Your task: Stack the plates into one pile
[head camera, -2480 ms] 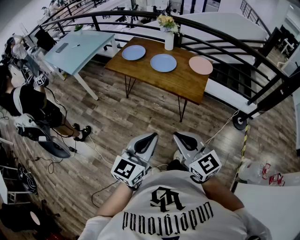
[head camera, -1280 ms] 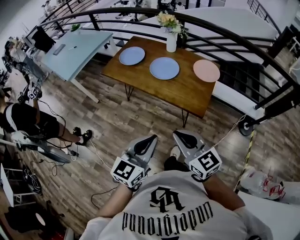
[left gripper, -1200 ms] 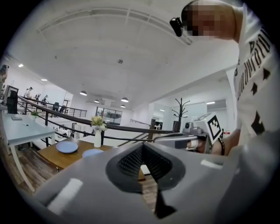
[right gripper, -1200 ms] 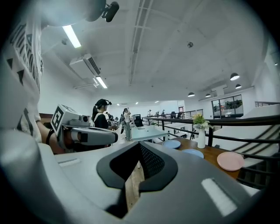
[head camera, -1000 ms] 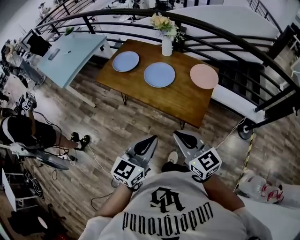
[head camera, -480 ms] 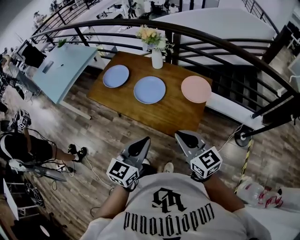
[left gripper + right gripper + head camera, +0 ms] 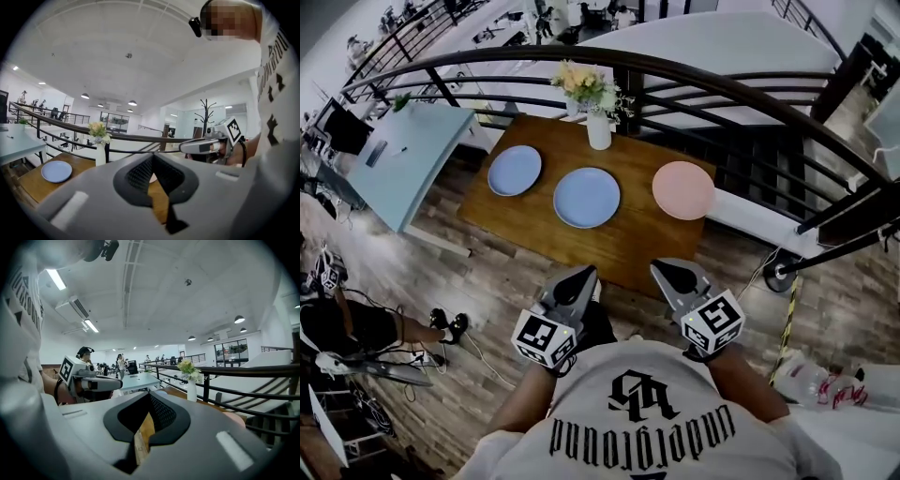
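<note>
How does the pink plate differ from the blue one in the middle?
Colour: the pink plate is salmon pink, the middle blue plate pale blue. Place: the pink plate lies at the right end of the wooden table in the head view; the middle blue plate sits just in front of the vase. Both are round, empty, flat and unstacked.

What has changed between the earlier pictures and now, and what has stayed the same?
The person has walked up to the table; its near edge now lies close in front of the left gripper and right gripper. Nothing was grasped or released. Both grippers stay shut and empty; the left blue plate, the middle blue plate, the pink plate and the vase have not moved.
</note>
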